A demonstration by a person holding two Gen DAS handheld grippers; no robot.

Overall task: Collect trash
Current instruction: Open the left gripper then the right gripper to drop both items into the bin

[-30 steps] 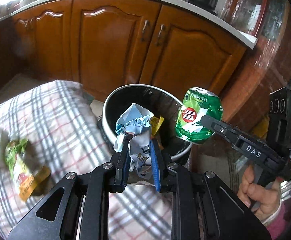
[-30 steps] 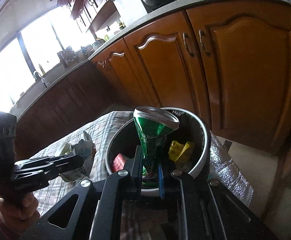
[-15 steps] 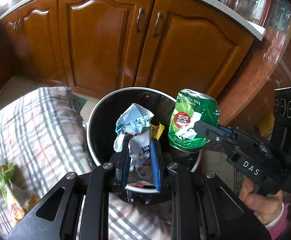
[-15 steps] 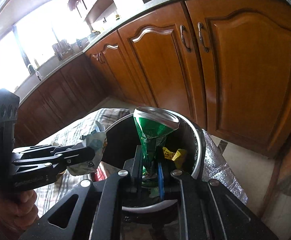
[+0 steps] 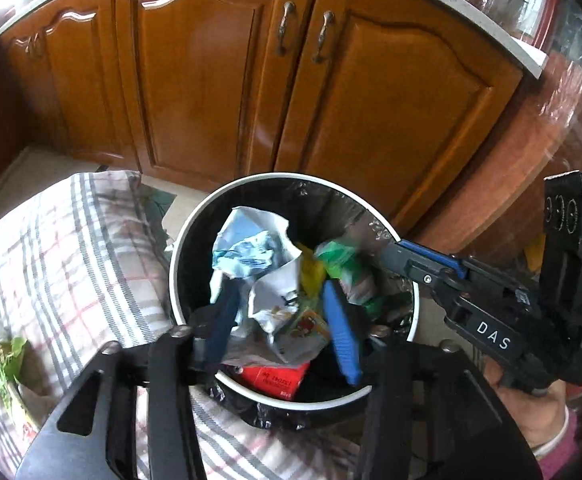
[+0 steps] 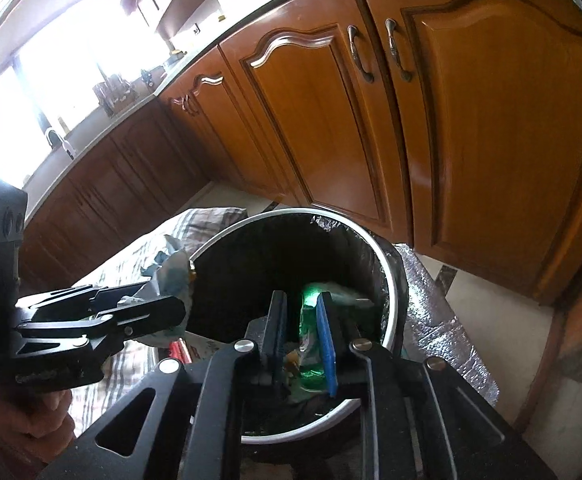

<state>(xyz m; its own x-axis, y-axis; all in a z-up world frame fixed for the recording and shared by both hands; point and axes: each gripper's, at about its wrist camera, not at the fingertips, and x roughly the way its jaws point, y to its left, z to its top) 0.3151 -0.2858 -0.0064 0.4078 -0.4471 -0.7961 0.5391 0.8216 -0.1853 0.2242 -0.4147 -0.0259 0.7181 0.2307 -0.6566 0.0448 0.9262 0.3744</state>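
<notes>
A black-lined trash bin with a white rim [image 5: 183, 240] [image 6: 387, 280] stands below both grippers. My left gripper [image 5: 279, 292] [image 6: 167, 300] hovers over it, its jaws opening. The crumpled white-and-blue paper wrapper [image 5: 251, 248] [image 6: 171, 272] sits loosely between its blue pads. My right gripper [image 6: 301, 300] [image 5: 391, 250] also reaches over the bin with its jaws opening. The crushed green can [image 6: 310, 320] [image 5: 343, 268] is blurred, slipping down from the pads into the bin.
A red box [image 5: 275, 376] and a yellow wrapper [image 5: 311, 272] lie in the bin. A plaid cloth [image 5: 71, 260] covers the surface at left, with a green snack wrapper [image 5: 7, 360] on it. Wooden cabinet doors [image 5: 195, 92] stand close behind. Crinkled foil [image 6: 443, 320] lies beside the bin.
Both grippers have moved forward and slightly down over the bin. Their jaws have parted. The green can has dropped from upright in the right gripper to lower inside the bin.
</notes>
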